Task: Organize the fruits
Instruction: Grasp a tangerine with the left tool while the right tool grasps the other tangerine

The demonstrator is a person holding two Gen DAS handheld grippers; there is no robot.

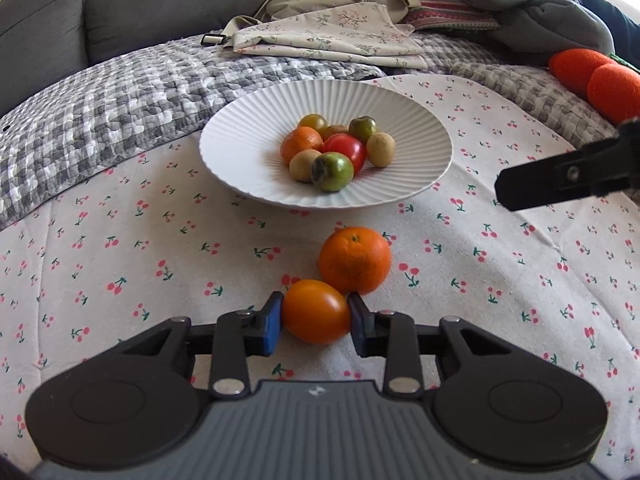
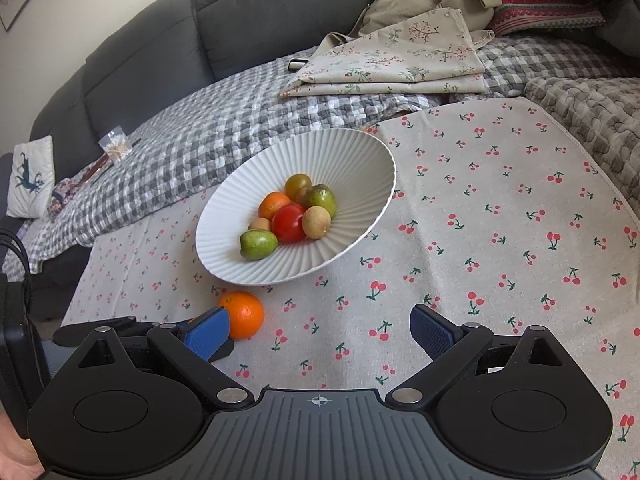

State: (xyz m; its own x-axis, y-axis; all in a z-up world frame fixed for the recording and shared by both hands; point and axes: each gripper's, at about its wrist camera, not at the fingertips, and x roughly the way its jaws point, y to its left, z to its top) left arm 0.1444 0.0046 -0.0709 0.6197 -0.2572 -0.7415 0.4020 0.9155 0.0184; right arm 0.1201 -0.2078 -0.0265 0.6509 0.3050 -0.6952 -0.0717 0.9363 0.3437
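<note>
My left gripper [image 1: 316, 307] is shut on an orange tomato [image 1: 316, 318] that rests on the cherry-print cloth, its blue pads pressing both sides. Just behind the tomato, touching it, lies an orange [image 1: 355, 261]. Farther back stands a white ribbed bowl [image 1: 240, 120] holding several fruits: green and red tomatoes, a small orange and brownish round ones. My right gripper [image 2: 320, 336] is open over bare cloth with nothing between its pads. In its view the orange [image 2: 242, 315] sits to the left, in front of the bowl [image 2: 248, 264]. The tomato is hidden there.
A cherry-print cloth [image 1: 140, 260] covers a grey checked quilt [image 1: 100, 112] on a grey sofa. Folded floral cloths [image 1: 328, 36] and a beige bag lie behind the bowl. Two orange plush balls [image 1: 600, 76] sit far right. One black finger [image 1: 532, 184] of my right gripper reaches in from the right.
</note>
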